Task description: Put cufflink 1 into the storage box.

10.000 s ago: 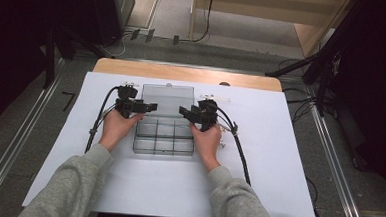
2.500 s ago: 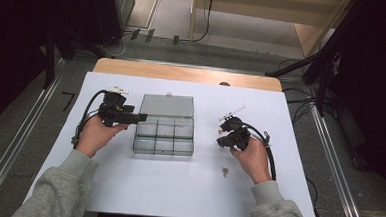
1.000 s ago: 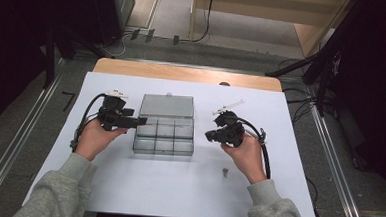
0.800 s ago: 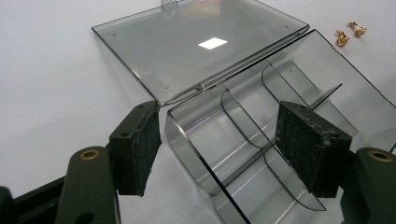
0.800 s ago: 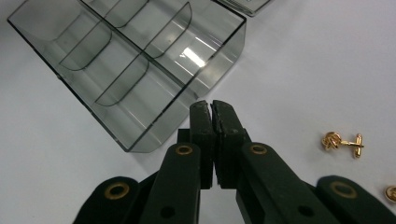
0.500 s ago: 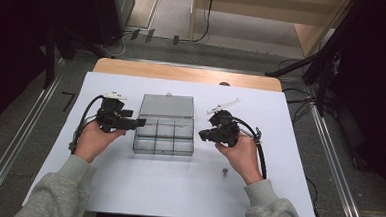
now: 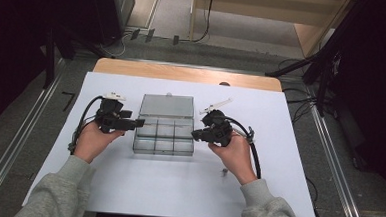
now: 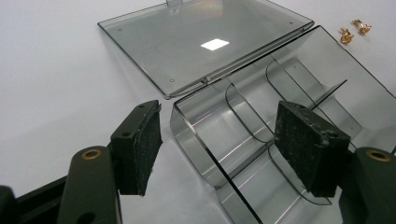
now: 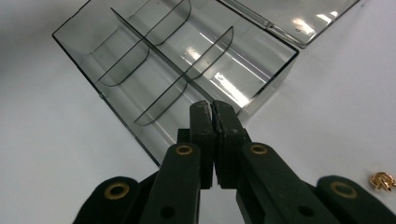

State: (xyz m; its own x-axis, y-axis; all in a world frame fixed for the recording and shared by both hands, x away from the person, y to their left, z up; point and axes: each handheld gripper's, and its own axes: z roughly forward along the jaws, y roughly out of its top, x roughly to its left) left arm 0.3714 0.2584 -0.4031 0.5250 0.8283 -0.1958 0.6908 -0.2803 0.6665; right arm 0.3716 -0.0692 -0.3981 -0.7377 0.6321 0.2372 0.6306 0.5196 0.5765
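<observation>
A clear plastic compartment box (image 7: 162, 150) lies on the white table sheet with its lid (image 7: 167, 107) folded flat behind it. All its compartments look empty (image 8: 243, 116). My left gripper (image 7: 139, 123) is at the box's left end, jaws open. In the left gripper view (image 8: 219, 108) one pad is outside the end wall and the other inside, with a gap to the wall. My right gripper (image 7: 194, 135) is at the box's right side. Its jaws (image 9: 213, 105) are shut, tips over the near right corner of the box (image 9: 261, 93), and I see nothing between them.
Two small gold metal pieces (image 8: 353, 30) lie on the sheet past the box's right side, and one (image 9: 382, 179) shows by my right gripper. A small piece (image 7: 223, 171) lies near the right forearm. The wooden table edge (image 7: 183, 73) runs along the back.
The right hand has moved left with its shut gripper, from the open sheet up to the box's right side. The left hand and the box have kept still.
</observation>
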